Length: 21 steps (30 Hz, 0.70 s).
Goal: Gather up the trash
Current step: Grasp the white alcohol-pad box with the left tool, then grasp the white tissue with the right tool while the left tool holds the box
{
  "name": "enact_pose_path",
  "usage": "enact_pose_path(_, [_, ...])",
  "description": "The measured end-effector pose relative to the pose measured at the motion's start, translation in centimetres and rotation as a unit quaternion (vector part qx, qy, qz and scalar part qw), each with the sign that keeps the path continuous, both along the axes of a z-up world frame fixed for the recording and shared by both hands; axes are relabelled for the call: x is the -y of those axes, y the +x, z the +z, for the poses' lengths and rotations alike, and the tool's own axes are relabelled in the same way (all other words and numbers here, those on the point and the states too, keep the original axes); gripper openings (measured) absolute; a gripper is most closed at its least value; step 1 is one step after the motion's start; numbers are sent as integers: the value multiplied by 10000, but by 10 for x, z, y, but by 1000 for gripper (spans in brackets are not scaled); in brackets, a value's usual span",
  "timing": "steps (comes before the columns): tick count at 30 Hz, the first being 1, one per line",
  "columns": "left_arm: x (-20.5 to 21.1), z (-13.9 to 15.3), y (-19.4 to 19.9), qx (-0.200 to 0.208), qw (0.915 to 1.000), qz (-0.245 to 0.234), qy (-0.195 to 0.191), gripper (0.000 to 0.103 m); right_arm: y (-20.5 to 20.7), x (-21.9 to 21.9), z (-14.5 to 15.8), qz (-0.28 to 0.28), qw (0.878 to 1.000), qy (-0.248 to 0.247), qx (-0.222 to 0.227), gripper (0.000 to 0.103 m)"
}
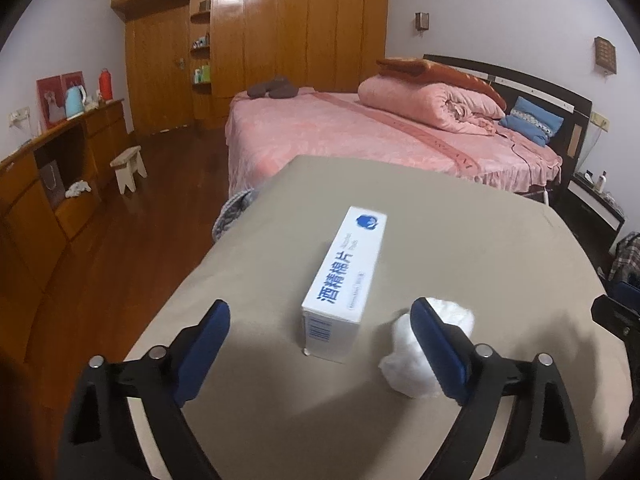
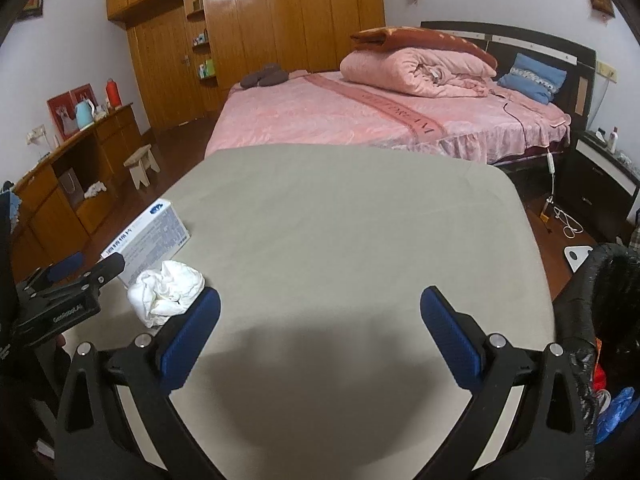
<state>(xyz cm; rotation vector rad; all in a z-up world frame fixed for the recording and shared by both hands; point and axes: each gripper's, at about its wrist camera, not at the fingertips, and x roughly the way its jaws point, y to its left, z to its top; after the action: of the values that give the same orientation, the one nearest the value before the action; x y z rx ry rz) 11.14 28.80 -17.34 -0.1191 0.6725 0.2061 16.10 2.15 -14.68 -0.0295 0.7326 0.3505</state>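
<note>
Beige desk (image 1: 460,248) fills lower frame; I hold my left tool (image 1: 320,316) spread around the box (image 1: 344,280), right tool (image 2: 320,300) gaping, empty, ready for crumpled tissue (image 2: 168,288).

Dim warm indoor light, wardrobe (image 1: 248,32) glare, soft table (image 2: 340,220) shadows, fisheye-bent edges.

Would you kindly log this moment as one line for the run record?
left gripper: open, box between fingers, untouched | right gripper: open, empty | crumpled tissue: on table beside box | trash bag: at right
</note>
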Motion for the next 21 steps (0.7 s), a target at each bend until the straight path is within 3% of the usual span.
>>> enact_pose_path(11, [-15,-13,24,-184,9989,-238,-367,71,3,-22,-6,92,9999,-146,-2,97])
enact_pose_path(14, [-16,-16,27,-291,9979,-331,-482,55,2,-31,-5,155,9997,-169,2,97])
enact_pose_path(16, [-15,-16,27,-266,9971,-464,-538,37,2,-36,-5,197,9997,-163,0,97])
enact_pose_path(21, [-15,-10,18,-169,9979,-446,-445,32,1,-47,-4,309,9994,-131,2,97])
